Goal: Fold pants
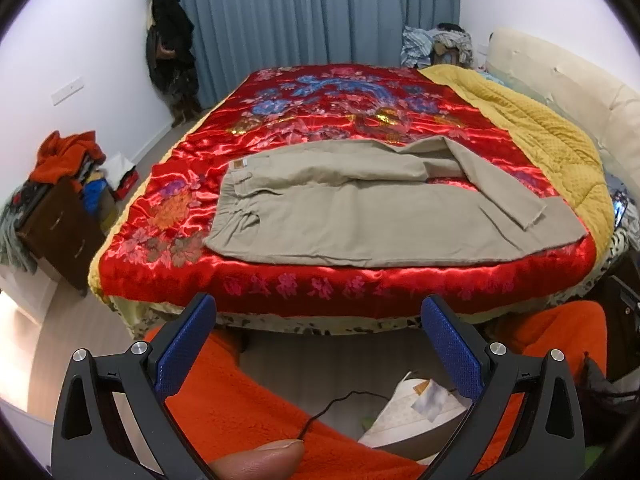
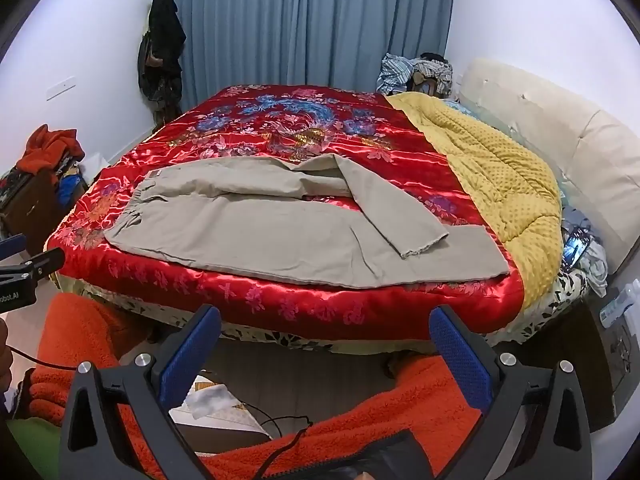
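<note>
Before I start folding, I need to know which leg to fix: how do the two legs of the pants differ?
The near leg lies flat and straight across the bed; the far leg is bent, with its end crossing over the near leg. The far leg's frayed hem points toward the camera; the near leg's hem faces right. Both are beige.

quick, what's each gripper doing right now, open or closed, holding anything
Left gripper: open, holding nothing, short of the bed and the pants.
Right gripper: open, holding nothing, also short of the bed.
</note>
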